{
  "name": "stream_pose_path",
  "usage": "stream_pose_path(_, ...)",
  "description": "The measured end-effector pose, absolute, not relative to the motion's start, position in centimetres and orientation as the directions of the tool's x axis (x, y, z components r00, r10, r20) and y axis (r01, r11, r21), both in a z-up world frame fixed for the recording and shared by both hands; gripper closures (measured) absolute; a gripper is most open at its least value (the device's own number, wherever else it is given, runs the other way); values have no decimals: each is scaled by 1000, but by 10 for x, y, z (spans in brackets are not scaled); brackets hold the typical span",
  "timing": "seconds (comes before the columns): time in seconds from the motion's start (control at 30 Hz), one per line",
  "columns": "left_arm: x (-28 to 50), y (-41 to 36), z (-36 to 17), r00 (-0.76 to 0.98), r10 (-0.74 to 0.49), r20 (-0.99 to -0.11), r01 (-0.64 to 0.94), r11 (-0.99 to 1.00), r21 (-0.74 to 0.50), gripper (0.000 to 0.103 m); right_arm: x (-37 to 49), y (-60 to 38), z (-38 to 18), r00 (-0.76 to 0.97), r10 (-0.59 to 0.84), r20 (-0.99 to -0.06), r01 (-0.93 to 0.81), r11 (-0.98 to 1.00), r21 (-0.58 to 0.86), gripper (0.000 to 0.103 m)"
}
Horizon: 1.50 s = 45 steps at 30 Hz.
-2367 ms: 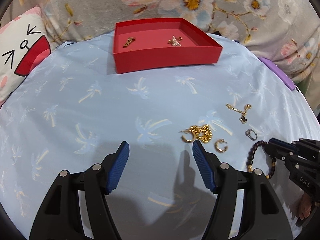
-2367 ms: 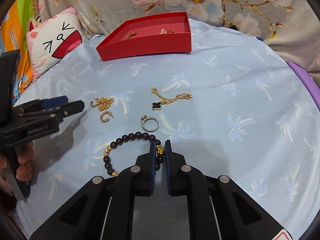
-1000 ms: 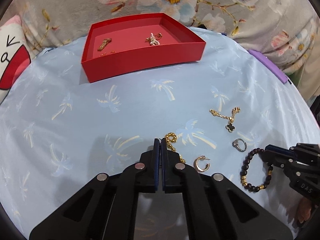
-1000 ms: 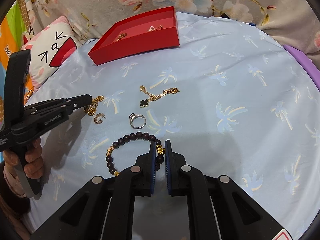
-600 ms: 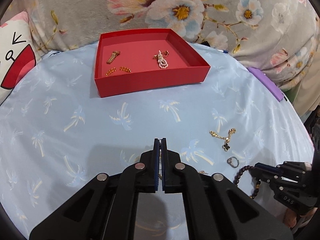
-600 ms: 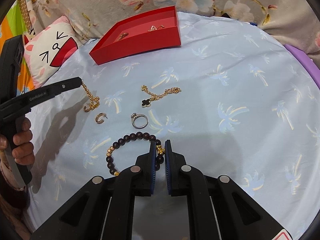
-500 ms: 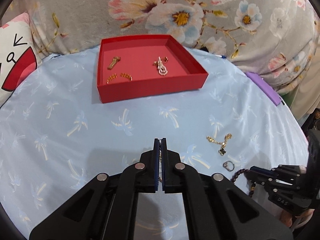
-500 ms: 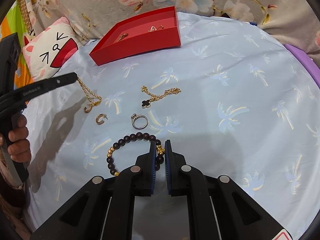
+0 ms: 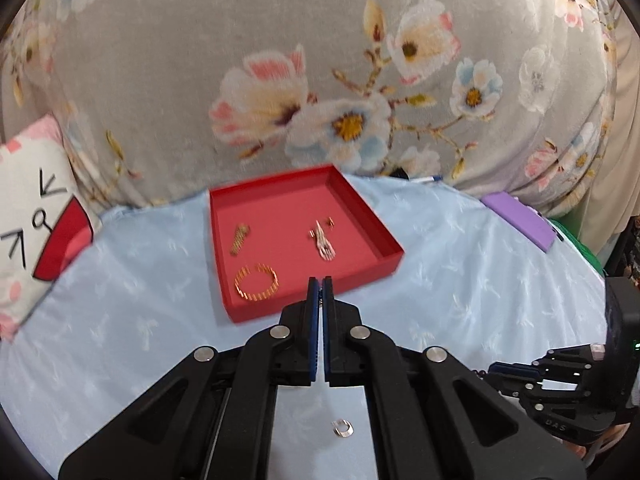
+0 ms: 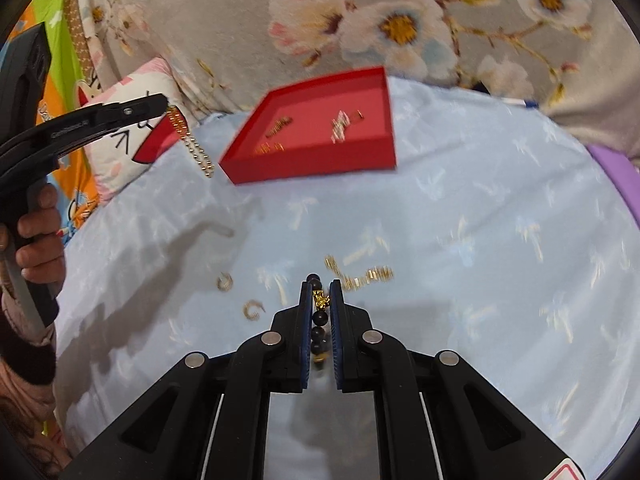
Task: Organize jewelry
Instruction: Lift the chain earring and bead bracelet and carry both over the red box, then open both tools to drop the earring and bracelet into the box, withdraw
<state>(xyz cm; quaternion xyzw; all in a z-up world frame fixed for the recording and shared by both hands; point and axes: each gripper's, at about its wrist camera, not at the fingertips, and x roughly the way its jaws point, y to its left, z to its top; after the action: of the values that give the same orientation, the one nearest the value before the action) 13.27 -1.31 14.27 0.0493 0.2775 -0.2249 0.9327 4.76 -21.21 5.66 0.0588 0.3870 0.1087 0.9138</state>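
Where the left wrist view looks along its own fingers, the left gripper (image 9: 320, 292) is seen with its blue pads pressed together, and nothing can be made out between them from this angle. Just beyond the tips, a red tray (image 9: 390, 258) is set on a pale blue cloth (image 9: 480, 280) printed with palm trees. Inside the tray three pieces are laid apart: a gold ring-shaped bracelet (image 9: 256, 282) near the front wall, a short gold piece (image 9: 240, 238) behind it, and a pale beaded piece (image 9: 322, 238) to the right. A small hoop earring (image 9: 343, 427) is seen on the cloth between the gripper's arms. The right gripper (image 9: 494, 370) is seen at the lower right edge. A cat-face cushion (image 9: 32, 208) is found at the left, a purple flat object (image 9: 520, 220) at the right, and a flowered fabric (image 9: 320, 60) behind.

In the right wrist view, the right gripper (image 10: 321, 292) is closed on a dark beaded bracelet (image 10: 320, 318), whose beads and gold charm are clamped between the pads above the cloth (image 10: 480, 220). At the left, the left gripper (image 10: 162, 101) is held by a hand (image 10: 36, 236), and a gold chain (image 10: 192, 144) is pinched at its tip and hangs free, left of the red tray (image 10: 312, 166). Two hoop earrings (image 10: 225, 281) and a blurred gold chain bracelet (image 10: 360, 272) are left lying on the cloth.
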Motion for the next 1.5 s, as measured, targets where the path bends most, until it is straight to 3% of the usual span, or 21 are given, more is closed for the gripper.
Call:
stream_pose_path(0.27, 180, -21, 177, 795, -361, -487, 419, 908, 11, 103, 112, -197, 120, 741, 236, -629, -195, 971, 135, 95)
stream_pose_path(0.5, 236, -34, 186, 813, -340, -473, 396, 918, 19, 103, 190, -186, 142, 761, 203, -616, -160, 979, 125, 95)
stream_pose_path(0.87, 323, -53, 144, 771, -321, -550, 372, 928, -19, 102, 285, -202, 99, 706, 107, -700, -34, 992, 118, 95)
stream_pose_path(1.27, 365, -76, 89, 723, -251, -644, 332, 943, 5, 102, 319, -211, 56, 638, 77, -766, -3, 995, 97, 95)
stream_pose_path(1.43, 373, -73, 80, 732, -218, -646, 292, 956, 8, 101, 322, -208, 51, 647, 43, -762, 8, 998, 62, 93)
stream_pose_path(1.5, 375, -68, 80, 741, -196, -643, 261, 965, 6, 86, 318, -210, 54, 667, 23, -745, 25, 998, 54, 88)
